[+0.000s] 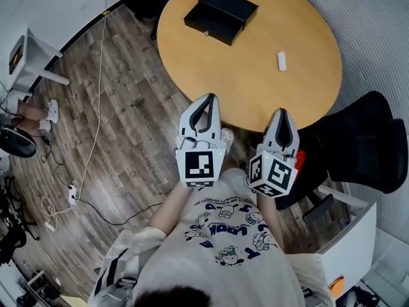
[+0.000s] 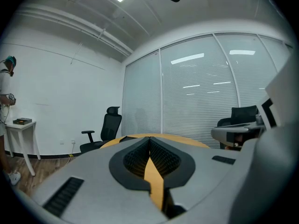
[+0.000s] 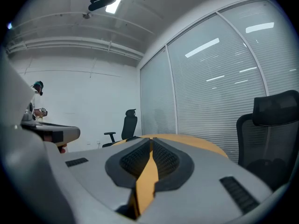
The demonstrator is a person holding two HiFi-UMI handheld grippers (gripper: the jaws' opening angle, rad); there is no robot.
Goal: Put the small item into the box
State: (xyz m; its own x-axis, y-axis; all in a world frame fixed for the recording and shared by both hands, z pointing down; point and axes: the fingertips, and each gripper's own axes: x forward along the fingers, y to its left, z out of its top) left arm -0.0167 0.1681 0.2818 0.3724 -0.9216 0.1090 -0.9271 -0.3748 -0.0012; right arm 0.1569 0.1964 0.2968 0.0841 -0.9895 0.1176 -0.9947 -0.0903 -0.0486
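White small item (image 1: 282, 61) lies well right of the black box (image 1: 220, 15). Left gripper (image 1: 207, 99) and right gripper (image 1: 282, 112) are both closed, empty, so I'd spread the right one's jaws before reaching.

The only lettering in sight is on your shirt (image 1: 223, 232) in the head view: a band of bold blue characters among small cartoon figures, upside down to the camera and too small and creased to read for sure. Your left marker cube (image 1: 199, 165), on the left gripper (image 1: 206, 102), and your right marker cube (image 1: 276, 175), on the right gripper (image 1: 282, 115), each carry black-and-white square markers, which are block patterns and not letters or numbers. You will find no other legible print in the head view or in either gripper view.
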